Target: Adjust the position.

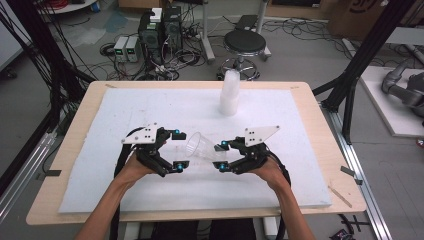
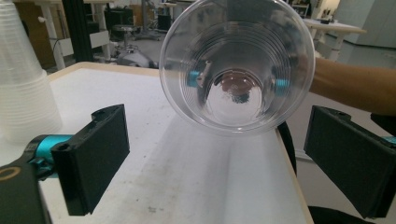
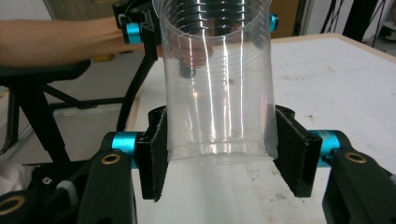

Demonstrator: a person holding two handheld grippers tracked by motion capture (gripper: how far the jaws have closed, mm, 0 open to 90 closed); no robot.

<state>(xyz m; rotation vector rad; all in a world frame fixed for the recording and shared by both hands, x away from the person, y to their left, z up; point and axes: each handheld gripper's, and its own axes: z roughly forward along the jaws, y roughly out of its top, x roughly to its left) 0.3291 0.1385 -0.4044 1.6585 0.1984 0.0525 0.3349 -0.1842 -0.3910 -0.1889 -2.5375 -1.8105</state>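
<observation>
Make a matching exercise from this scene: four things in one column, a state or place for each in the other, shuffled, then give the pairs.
Things
1. clear cup
2. stack of cups
3. left gripper
4. right gripper

States or places
A. jaws wide apart, nothing between them
B. upright at the far side of the white mat
C. held on its side, mouth toward the left gripper
D. jaws clamped on the base end of a cup

Pairs: 1-C, 2-B, 3-A, 4-D
</observation>
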